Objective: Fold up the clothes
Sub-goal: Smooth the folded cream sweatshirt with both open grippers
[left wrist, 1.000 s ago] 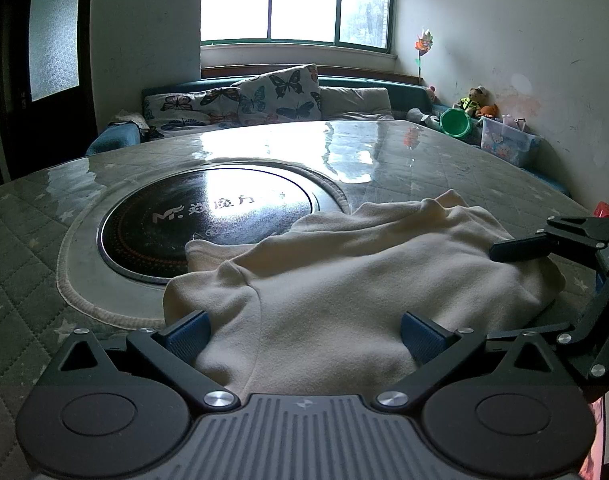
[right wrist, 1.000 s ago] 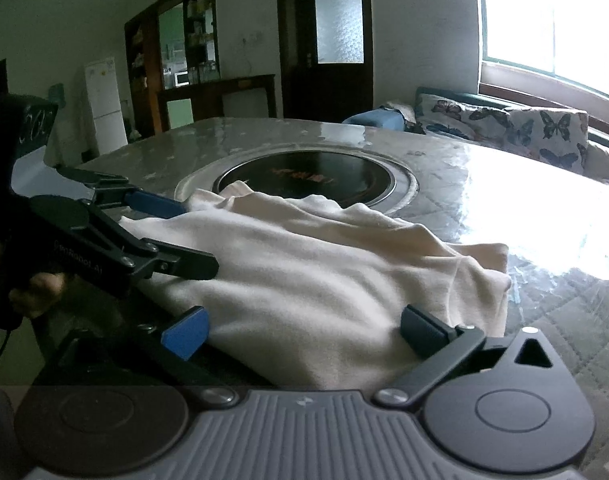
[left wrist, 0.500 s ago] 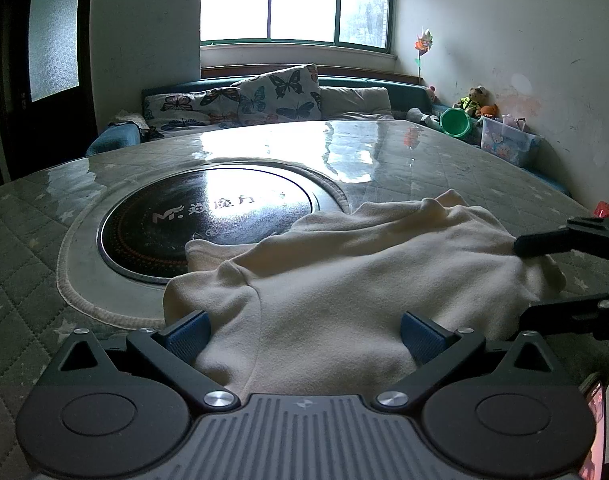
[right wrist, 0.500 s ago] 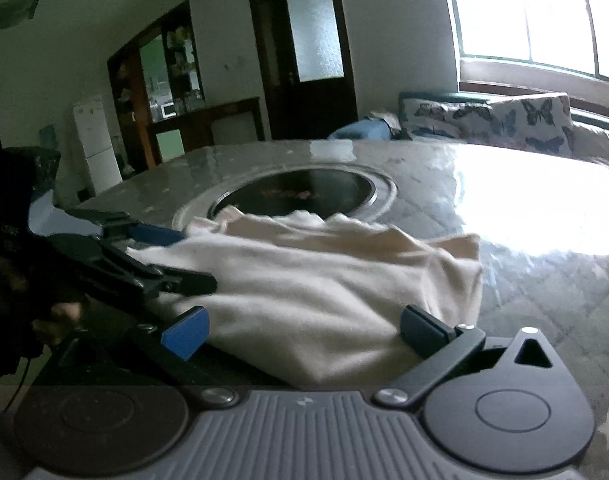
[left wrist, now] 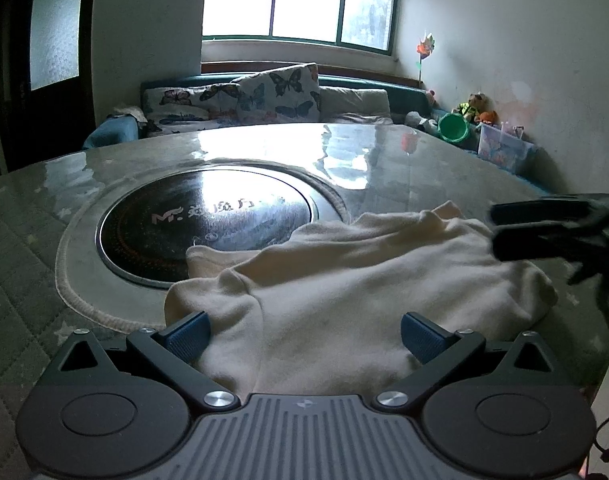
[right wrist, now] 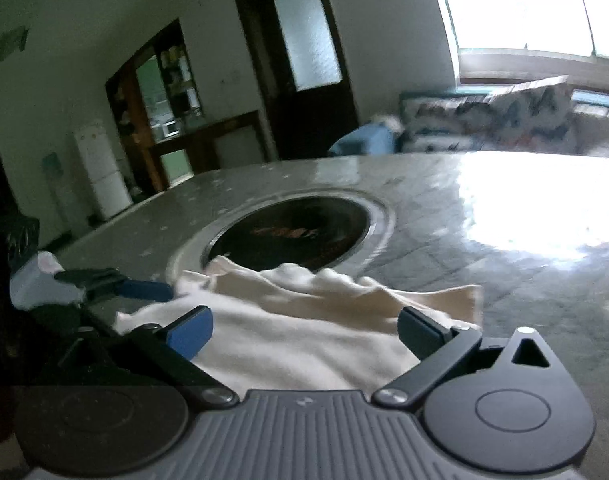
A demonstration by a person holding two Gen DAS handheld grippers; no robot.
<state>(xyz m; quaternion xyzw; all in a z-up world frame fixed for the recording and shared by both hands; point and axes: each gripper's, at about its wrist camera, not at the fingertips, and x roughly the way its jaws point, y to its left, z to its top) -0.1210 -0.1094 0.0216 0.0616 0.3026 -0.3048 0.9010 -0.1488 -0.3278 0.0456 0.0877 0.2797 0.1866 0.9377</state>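
Cream garment (left wrist: 344, 280) was heaped at the tabletop (left wrist: 32, 216) near edge, left gripper (left wrist: 304, 332) and right gripper (right wrist: 304, 330) were spread wide, nothing held.

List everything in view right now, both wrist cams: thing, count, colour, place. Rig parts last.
garment: 1, cream, bunched on the table's near edge, partly over the hob ring
table: 1, grey-green, glossy, fills the foreground
hob: 1, black, round, set into the table centre
sofa: 1, blue-green, under the window
butterfly cushions: at least 2, white with dark print, on the sofa
bucket: 1, green, by the right wall
pinwheel: 1, multicolour, by the window corner
door: 1, dark, frosted pane
left gripper: 1, black with blue pads, open, straddling the garment
right gripper: 1, same, open, over the garment's other side
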